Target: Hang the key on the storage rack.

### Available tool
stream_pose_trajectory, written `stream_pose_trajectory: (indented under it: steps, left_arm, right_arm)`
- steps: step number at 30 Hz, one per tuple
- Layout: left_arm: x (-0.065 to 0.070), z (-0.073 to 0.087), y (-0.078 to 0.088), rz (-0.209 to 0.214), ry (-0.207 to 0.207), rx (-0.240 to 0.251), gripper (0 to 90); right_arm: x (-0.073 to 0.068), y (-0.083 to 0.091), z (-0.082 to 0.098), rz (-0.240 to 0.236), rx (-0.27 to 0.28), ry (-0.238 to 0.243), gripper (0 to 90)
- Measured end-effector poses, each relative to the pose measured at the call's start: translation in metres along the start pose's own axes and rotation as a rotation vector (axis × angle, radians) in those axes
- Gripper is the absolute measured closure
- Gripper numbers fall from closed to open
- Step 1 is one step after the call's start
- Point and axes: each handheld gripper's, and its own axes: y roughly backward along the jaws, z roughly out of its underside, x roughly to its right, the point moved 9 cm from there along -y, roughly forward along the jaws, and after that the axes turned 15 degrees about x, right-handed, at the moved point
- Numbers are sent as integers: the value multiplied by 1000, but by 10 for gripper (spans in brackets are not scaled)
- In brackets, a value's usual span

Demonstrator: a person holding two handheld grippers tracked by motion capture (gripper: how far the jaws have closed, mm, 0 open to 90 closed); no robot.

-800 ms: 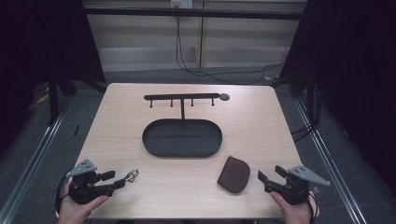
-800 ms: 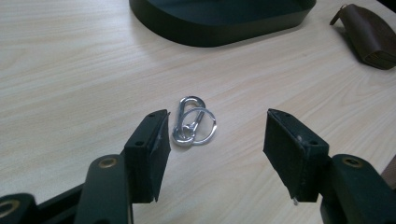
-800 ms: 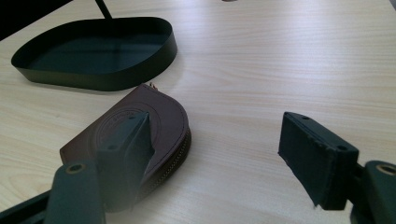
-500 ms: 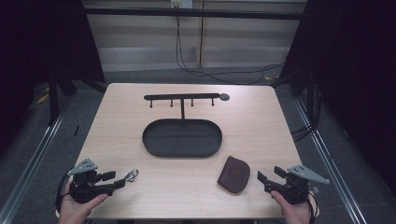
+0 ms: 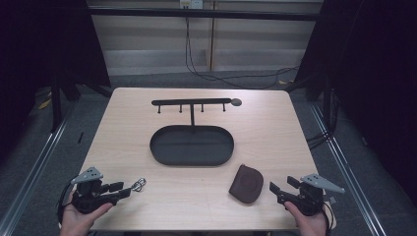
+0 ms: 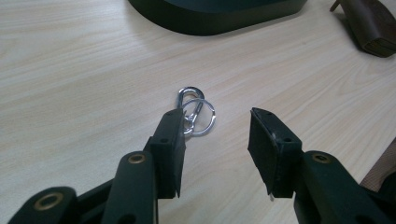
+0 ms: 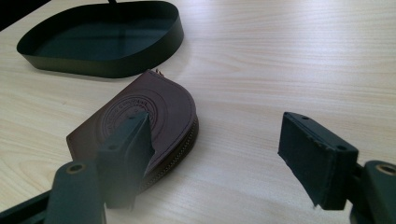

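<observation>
Two sets of tongs wait at the near counter edge, each with its own object just ahead.

The left tongs (image 6: 215, 140) stand wide and hold nothing; the key ring with carabiner (image 6: 195, 111) lies just ahead, close against the left jaw's tip, its long axis running away from them. Between the two, farther off, sits the black oval tray (image 5: 192, 145) with its hook rack (image 5: 193, 103). The right tongs (image 7: 224, 154) are also wide and empty; the brown leather pouch (image 7: 154, 112) lies flat, just ahead and toward their left jaw.
</observation>
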Motion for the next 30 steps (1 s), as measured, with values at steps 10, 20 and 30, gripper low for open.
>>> stream_pose_trajectory:
  steps: [10, 20, 30]
  left_arm:
    - [2, -11, -5, 4, -21, -50, 584]
    - [1, -23, -10, -6, -46, -104, 574]
    - [-5, -36, -18, -21, -66, -148, 606]
  right_arm:
    - [-2, -1, 1, -22, -11, -2, 256]
    - [-5, -2, 3, -29, -21, -1, 256]
    - [-4, -3, 4, -31, -28, 2, 257]
